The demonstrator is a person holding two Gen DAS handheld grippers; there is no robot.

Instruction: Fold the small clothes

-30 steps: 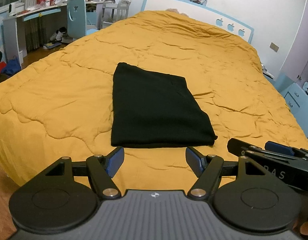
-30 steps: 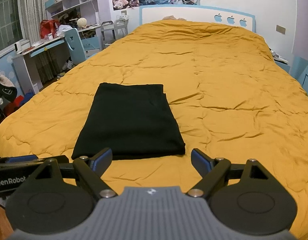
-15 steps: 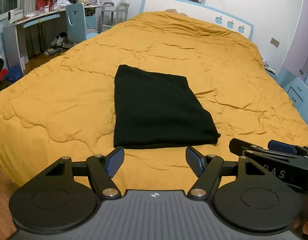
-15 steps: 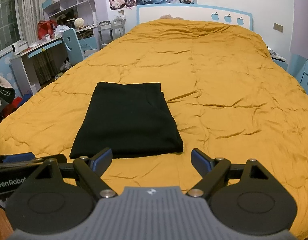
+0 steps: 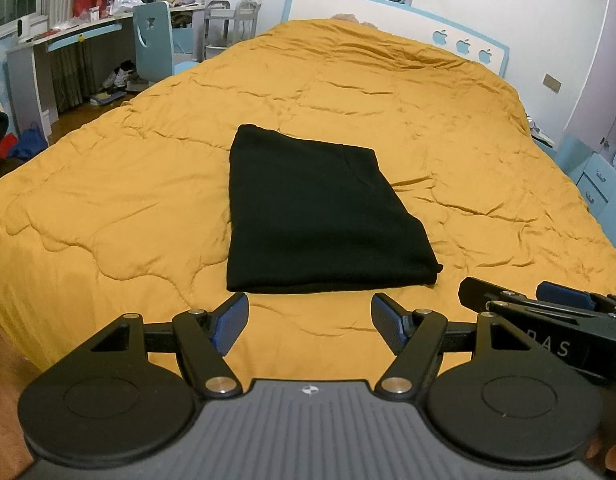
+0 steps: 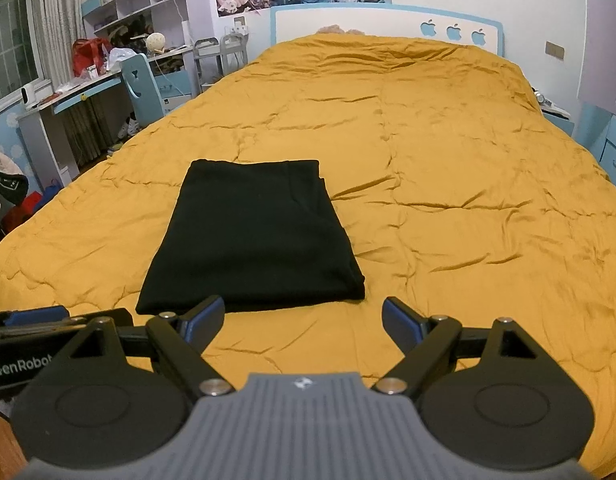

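Black folded knit garment [image 5: 316, 220] lay unchanged on the mustard quilted bed [image 5: 107, 208] while both hand-held grippers, left [image 5: 310, 322] and right [image 6: 303, 322], stayed wide and empty, suggesting folding was finished.

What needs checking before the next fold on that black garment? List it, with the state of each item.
1. Left gripper open and empty: ok.
2. Right gripper open and empty: ok.
3. Black garment lies flat as a neat rectangle on the yellow quilt: ok.
4. Near edge of the garment unobstructed, just ahead of both grippers: ok.
5. Either gripper touching the cloth: not ok, both hover short of it.
6. Layers inside the fold aligned: cannot tell, only the top surface shows.
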